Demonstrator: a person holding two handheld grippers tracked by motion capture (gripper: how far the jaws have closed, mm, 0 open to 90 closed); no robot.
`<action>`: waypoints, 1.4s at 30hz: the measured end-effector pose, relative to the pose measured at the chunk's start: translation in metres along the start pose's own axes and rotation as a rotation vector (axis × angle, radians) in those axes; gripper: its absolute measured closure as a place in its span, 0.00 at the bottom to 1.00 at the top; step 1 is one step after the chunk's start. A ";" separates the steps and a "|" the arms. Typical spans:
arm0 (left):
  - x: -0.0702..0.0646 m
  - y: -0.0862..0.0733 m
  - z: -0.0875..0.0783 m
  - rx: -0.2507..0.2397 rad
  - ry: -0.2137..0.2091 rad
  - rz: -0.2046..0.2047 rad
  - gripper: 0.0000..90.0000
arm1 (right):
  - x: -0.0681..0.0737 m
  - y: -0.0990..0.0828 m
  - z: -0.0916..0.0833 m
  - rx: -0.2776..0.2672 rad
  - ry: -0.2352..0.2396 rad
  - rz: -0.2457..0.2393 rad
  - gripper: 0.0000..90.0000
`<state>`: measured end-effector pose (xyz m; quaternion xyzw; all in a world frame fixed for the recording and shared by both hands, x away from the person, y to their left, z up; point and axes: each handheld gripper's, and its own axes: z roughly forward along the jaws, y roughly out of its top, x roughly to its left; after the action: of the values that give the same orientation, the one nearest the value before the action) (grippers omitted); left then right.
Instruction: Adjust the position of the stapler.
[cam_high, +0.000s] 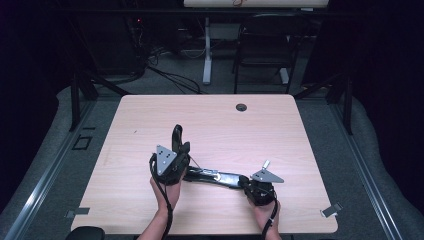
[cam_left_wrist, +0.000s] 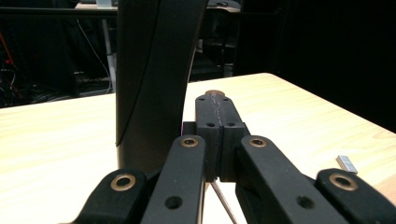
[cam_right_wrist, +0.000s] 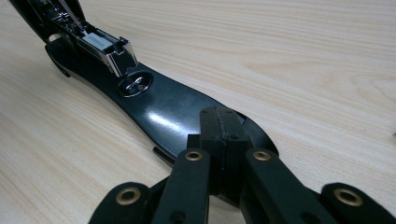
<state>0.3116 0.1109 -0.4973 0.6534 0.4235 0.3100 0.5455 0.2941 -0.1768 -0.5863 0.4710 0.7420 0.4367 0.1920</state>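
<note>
A black stapler lies hinged wide open on the light wooden table (cam_high: 215, 125). Its base (cam_high: 215, 176) rests flat, and its top arm (cam_high: 177, 136) stands upright. My left gripper (cam_high: 184, 149) is shut with nothing between its pads, just right of the upright arm (cam_left_wrist: 154, 70). In the left gripper view the pads (cam_left_wrist: 208, 116) meet in a closed seam. My right gripper (cam_high: 243, 181) points left along the base, also shut and empty. Its tips (cam_right_wrist: 219, 122) sit over the glossy rear end of the base (cam_right_wrist: 163, 112), short of the anvil (cam_right_wrist: 135, 85) and the metal magazine (cam_right_wrist: 103, 45).
A small metal staple strip (cam_left_wrist: 346, 163) lies on the table right of the left gripper. A round cable grommet (cam_high: 241, 107) sits near the far edge. Beyond the table stand a black chair (cam_high: 265, 40) and a white desk leg (cam_high: 206, 50).
</note>
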 end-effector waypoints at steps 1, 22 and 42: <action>0.001 0.000 0.000 -0.001 0.000 -0.001 1.00 | 0.000 0.000 0.000 -0.001 0.001 0.001 1.00; 0.011 0.005 -0.003 0.031 -0.005 0.012 1.00 | -0.002 0.001 0.000 0.014 0.013 0.002 1.00; 0.016 0.006 -0.004 0.034 -0.006 -0.006 1.00 | 0.000 0.001 0.000 0.007 0.004 -0.005 1.00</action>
<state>0.3165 0.1267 -0.4917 0.6621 0.4289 0.2994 0.5366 0.2947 -0.1768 -0.5857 0.4688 0.7451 0.4346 0.1901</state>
